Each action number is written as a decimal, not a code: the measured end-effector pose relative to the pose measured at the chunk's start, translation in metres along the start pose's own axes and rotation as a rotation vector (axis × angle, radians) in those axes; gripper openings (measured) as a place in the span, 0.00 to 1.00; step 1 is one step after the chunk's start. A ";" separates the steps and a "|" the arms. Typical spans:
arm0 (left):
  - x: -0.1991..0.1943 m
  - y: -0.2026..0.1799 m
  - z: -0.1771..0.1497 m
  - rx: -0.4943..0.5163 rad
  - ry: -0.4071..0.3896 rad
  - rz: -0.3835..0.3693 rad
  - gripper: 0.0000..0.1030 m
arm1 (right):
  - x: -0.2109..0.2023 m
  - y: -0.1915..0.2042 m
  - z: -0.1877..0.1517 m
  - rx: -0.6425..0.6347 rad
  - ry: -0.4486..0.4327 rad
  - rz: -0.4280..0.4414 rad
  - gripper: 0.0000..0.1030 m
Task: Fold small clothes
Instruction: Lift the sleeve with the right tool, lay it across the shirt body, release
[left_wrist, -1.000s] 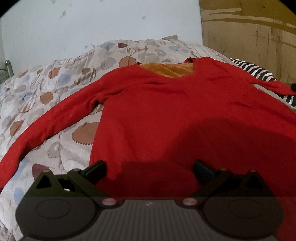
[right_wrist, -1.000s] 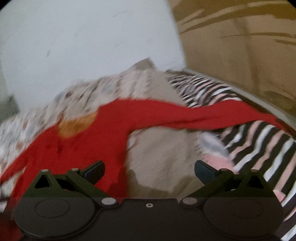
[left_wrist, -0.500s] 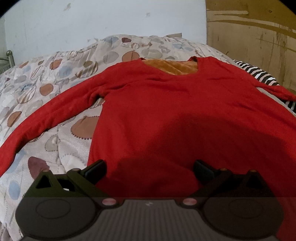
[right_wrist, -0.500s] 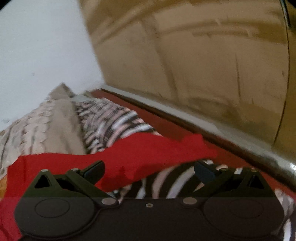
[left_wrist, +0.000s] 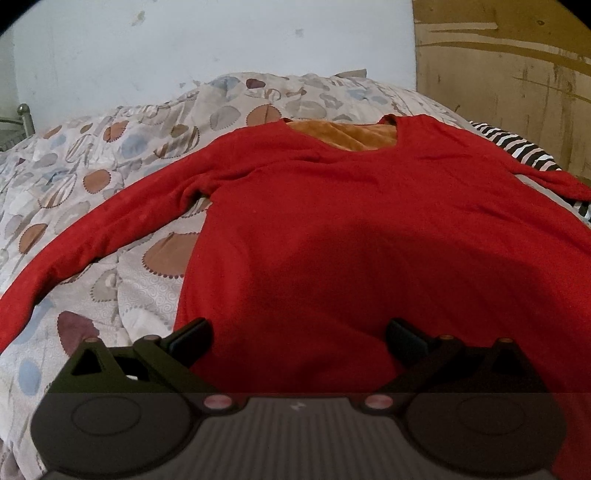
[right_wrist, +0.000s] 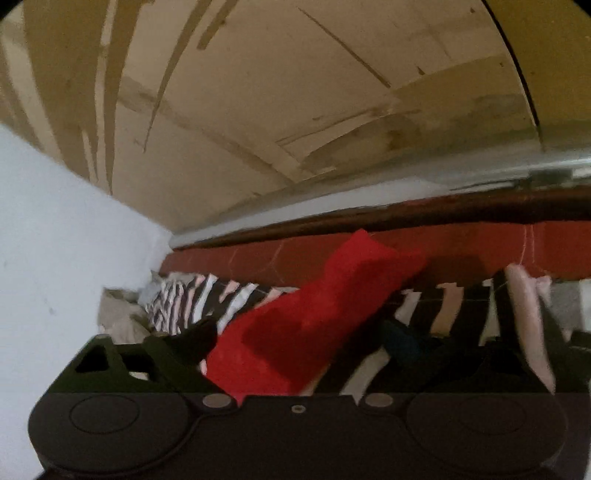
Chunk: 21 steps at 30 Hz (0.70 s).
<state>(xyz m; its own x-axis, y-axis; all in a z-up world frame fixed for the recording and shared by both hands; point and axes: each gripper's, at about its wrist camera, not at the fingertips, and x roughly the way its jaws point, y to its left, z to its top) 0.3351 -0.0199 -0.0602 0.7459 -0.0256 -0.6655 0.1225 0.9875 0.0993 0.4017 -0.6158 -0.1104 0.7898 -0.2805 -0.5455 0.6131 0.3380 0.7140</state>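
A red long-sleeved top (left_wrist: 351, 229) with an orange lining at the neck lies flat, front up, on the patterned quilt (left_wrist: 92, 177). Its left sleeve (left_wrist: 96, 236) stretches out to the left. My left gripper (left_wrist: 297, 336) is open and empty, just above the hem. My right gripper (right_wrist: 299, 339) is open, over the right sleeve (right_wrist: 317, 314), which lies between its fingers on a striped cloth (right_wrist: 207, 299). The cuff (right_wrist: 373, 254) points toward the wall.
A black, white and pink striped cloth (left_wrist: 517, 151) lies at the right side of the bed. A brown wooden wall (right_wrist: 295, 110) and a red bed edge (right_wrist: 480, 243) run close behind it. A white wall (left_wrist: 207, 48) stands beyond the quilt.
My right gripper has swung right and down along the right sleeve to near its cuff. My left gripper has barely moved, drifting slightly over the hem.
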 end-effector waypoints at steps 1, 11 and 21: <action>0.000 0.000 -0.001 -0.002 0.000 0.000 1.00 | 0.002 0.004 -0.002 -0.017 0.007 -0.015 0.65; 0.000 0.002 0.001 -0.010 0.004 -0.008 1.00 | -0.001 0.008 -0.005 -0.016 0.012 -0.151 0.51; 0.001 0.000 0.000 -0.013 0.001 0.007 1.00 | 0.005 -0.008 -0.006 0.057 -0.021 -0.052 0.19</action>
<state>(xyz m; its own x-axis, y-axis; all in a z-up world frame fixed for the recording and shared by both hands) 0.3362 -0.0199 -0.0610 0.7459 -0.0185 -0.6658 0.1090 0.9895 0.0946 0.4009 -0.6147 -0.1217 0.7563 -0.3150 -0.5733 0.6506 0.2710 0.7094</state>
